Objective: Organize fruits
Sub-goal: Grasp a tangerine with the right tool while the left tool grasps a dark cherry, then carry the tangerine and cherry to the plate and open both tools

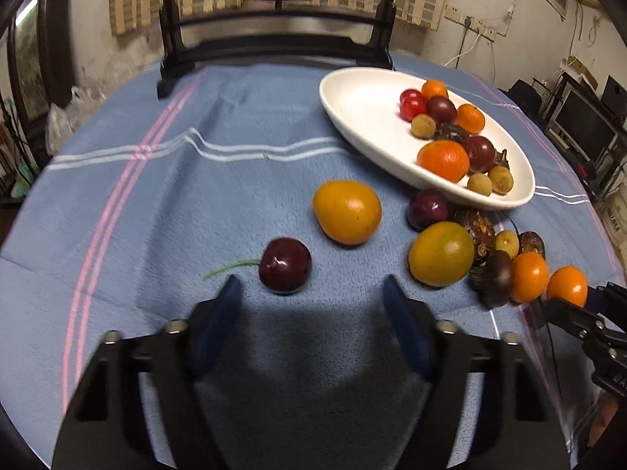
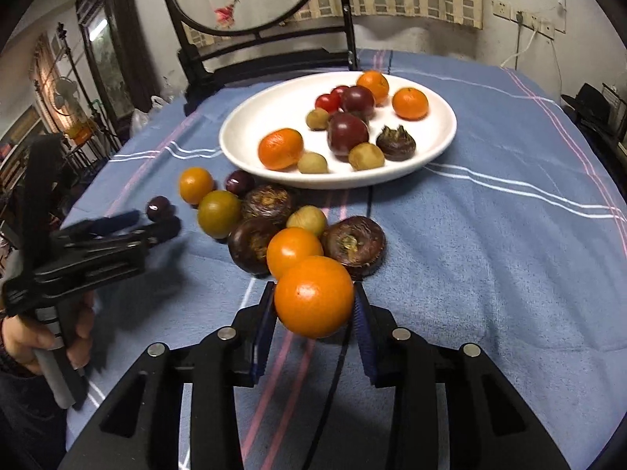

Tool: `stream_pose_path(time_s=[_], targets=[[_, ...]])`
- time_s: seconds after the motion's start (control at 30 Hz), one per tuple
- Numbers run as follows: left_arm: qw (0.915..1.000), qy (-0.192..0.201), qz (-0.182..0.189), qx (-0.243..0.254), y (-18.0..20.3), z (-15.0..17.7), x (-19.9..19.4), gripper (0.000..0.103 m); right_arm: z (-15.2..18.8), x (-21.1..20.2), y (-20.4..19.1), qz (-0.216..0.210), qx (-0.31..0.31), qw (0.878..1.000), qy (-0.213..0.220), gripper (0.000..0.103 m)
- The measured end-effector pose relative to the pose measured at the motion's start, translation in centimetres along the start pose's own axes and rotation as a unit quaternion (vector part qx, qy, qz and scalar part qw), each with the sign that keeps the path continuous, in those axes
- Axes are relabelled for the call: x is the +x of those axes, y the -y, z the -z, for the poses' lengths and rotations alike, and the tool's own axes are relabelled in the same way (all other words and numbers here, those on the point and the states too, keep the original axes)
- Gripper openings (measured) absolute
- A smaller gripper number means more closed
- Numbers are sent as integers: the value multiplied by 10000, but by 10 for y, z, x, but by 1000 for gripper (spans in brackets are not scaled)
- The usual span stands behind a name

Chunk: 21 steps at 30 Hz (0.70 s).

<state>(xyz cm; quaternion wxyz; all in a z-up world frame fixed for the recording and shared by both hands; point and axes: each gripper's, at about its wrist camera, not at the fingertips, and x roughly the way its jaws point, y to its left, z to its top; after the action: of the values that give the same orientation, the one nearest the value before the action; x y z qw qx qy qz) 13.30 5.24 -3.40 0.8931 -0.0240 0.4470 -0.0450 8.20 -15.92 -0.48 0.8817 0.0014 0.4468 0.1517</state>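
A white oval plate [image 2: 243,133] [image 1: 352,117] holds several small fruits: oranges, plums, cherry tomatoes, longans, a water chestnut. More fruit lies loose on the blue cloth in front of it. My right gripper [image 2: 313,305] is shut on a small orange [image 2: 313,297] [image 1: 567,286] at the near end of the loose pile. My left gripper [image 1: 311,293] [image 2: 156,223] is open and empty, its fingers just short of a dark cherry [image 1: 285,265] [image 2: 158,207] with a green stem. A yellow-orange fruit [image 1: 347,211] lies beyond the cherry.
A dark wooden stand [image 1: 274,35] with a round painted screen stands at the table's far edge. Water chestnuts [image 2: 352,244], a greenish-yellow fruit [image 2: 218,213] and another orange [image 2: 294,248] crowd the pile. The cloth [image 2: 509,235] to the right bears only stripes.
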Motion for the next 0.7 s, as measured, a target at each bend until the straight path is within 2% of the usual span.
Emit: stream_pose_path(time_s=[0.13, 0.17, 0.27, 0.33, 0.43, 0.53, 0.6, 0.7], targets=[[9998, 108, -135, 138, 3, 1, 2, 44, 1, -4, -3, -46, -52, 10000, 26, 38], [9998, 123, -71, 149, 3, 1, 2, 24, 2, -4, -2, -46, -49, 10000, 41, 38], [9993, 303, 68, 230, 9, 2, -6, 23, 1, -5, 1, -20, 3, 10000, 74, 38], [9975, 544, 82, 454, 17, 4, -16, 23, 1, -3, 4, 8, 59, 10000, 77, 38], [9970, 555, 141, 526, 21, 3, -18, 23, 1, -2, 5, 36, 81, 9999, 72, 38], [9976, 513, 135, 445, 19, 2, -18, 23, 0, -3, 3, 6, 50, 9999, 102, 38], [9976, 564, 279, 295, 16, 0, -24, 23, 0, -6, 3, -12, 54, 9998, 191, 38], [9971, 626, 397, 183, 17, -2, -31, 23, -3, -20, 5, -94, 150, 9983, 561, 38]])
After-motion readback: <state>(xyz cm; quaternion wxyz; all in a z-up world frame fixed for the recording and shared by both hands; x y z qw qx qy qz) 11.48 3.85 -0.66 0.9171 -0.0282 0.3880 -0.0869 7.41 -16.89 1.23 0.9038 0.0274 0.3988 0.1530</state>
